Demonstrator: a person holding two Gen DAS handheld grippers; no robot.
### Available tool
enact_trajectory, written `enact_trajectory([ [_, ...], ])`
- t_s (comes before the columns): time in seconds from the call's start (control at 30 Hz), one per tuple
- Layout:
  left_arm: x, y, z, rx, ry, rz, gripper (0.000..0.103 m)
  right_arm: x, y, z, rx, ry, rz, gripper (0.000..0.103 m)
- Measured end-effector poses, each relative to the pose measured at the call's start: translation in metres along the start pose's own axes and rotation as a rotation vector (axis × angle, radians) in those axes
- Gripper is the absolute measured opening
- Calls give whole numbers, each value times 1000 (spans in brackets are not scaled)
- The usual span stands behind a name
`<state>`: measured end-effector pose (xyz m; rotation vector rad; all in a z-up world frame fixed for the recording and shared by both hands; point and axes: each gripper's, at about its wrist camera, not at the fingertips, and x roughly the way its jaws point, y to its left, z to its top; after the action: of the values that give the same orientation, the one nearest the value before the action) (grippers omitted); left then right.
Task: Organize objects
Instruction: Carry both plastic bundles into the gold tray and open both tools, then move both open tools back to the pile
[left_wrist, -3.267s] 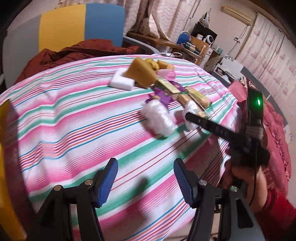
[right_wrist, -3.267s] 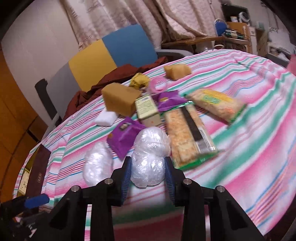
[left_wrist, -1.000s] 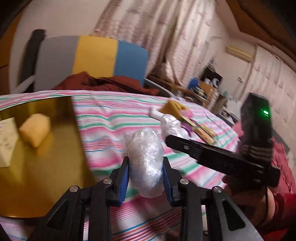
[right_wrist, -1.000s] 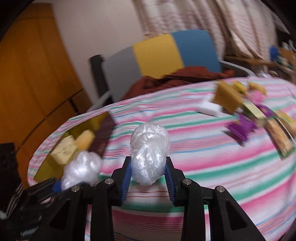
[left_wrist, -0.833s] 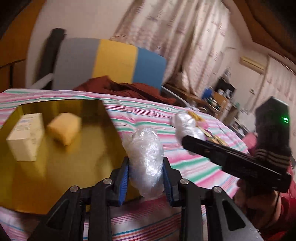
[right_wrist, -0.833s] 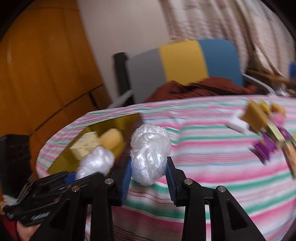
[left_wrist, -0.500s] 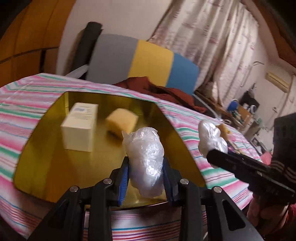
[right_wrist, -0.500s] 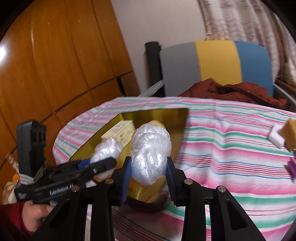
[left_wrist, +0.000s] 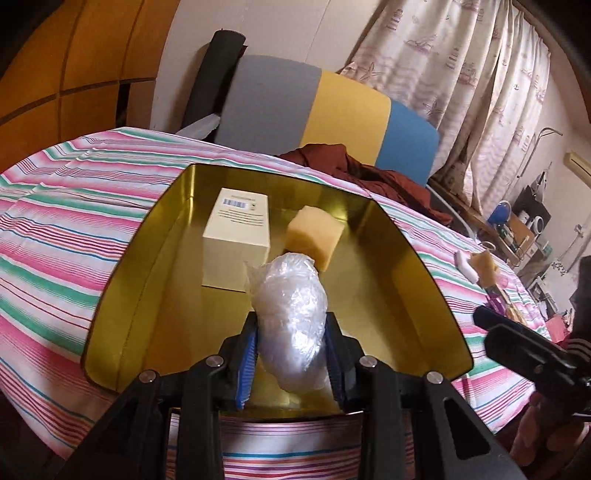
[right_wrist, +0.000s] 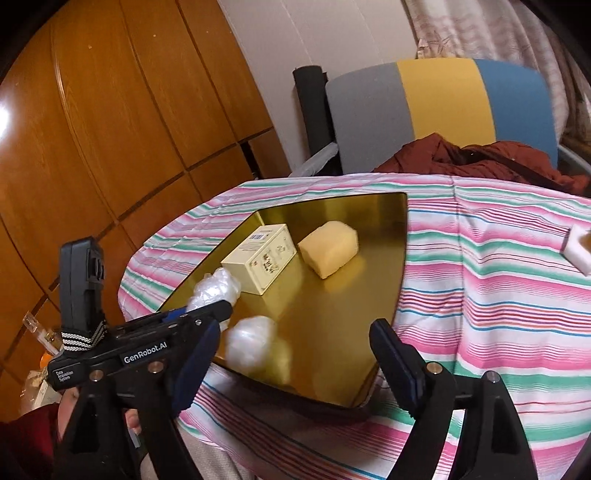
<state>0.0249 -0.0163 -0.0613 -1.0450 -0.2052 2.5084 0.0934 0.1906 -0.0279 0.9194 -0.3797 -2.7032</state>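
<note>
Blurred plastic bundle (right_wrist: 255, 341) in gold tray (right_wrist: 332, 325), right tool (right_wrist: 295, 363) opening, empty; left tool (left_wrist: 291, 360) clenches second bundle (left_wrist: 290, 325).

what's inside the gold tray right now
Inside the gold tray: a cream box, a yellow sponge and a blurred plastic-wrapped bundle near the front edge. The left gripper's bundle hides some tray floor.

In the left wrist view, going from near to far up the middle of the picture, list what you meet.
Left gripper → plastic-wrapped bundle held in it → yellow sponge in the gold tray → striped tablecloth → dark red cloth → grey, yellow and blue chair back.
</note>
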Motion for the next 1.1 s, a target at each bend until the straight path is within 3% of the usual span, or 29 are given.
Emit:
enact_trajectory([
  [0.13,0,6,6,-24,-1,79,37,-4,-5,-1,21,-14,0,84],
  [0.2,0,6,9,-17,-5,129,51,-5,-7,-1,32,-17,1,84],
  [0.23,-1,5,11,-8,-10,155,53,-5,-8,-1,37,-20,2,84],
  [0.57,-20,14,19,-89,-86,191,56,-14,-18,-1,56,-52,-8,84],
  [0.9,-21,-41,26,50,-99,79,60,-37,-43,4,66,-93,-108,84],
  [1.1,-6,-91,22,166,-18,-39,61,-57,-76,1,122,-113,-187,83],
])
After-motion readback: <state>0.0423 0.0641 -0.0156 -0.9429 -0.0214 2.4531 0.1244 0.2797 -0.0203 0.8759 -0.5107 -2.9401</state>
